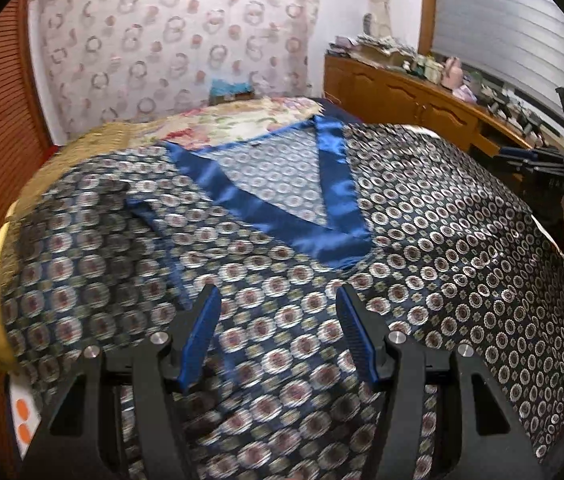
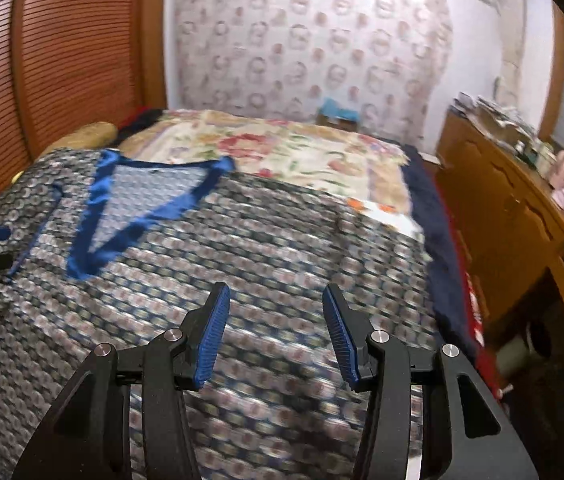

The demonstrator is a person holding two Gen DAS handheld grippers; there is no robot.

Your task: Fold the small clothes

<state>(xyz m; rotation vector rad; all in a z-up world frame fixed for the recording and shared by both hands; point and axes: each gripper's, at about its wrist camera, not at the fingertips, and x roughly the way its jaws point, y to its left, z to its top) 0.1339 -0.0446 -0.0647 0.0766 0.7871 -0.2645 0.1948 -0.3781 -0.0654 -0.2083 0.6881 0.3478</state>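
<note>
- Here, the patterned garment lies spread flat across the near part of the bed, its blue V-neck trim pointing toward the cameras and its neckline toward the far wall.
- The left gripper hovers over the garment's lower middle; its blue pads stand well apart with only cloth seen beneath the gap, and nothing is pinched between them.
- The right gripper hangs over the garment further toward its right side, jaws likewise parted and holding nothing.
- In the left wrist view the garment's right edge drapes off the bed's near corner, and beyond it the right gripper appears as a dark frame at the picture's rim.
- In the right wrist view a floral bedspread lies bare beyond the garment's far hem, giving open room toward the curtain.
- A dark blue blanket edge borders the bed on the right, and a narrow aisle separates it from the wooden cabinet.
- A slatted wooden panel stands close along the bed's left side, leaving little room there.
- The garment's left sleeve area is rumpled, with a blue-edged fold; how it is layered cannot be told.
- Both views are smeared by motion blur, so the print and hem lines are hard to trace.
- The garment's near hem is hidden beneath both gripper bodies.
- The cluttered items on the cabinet top are too small to identify.
</note>
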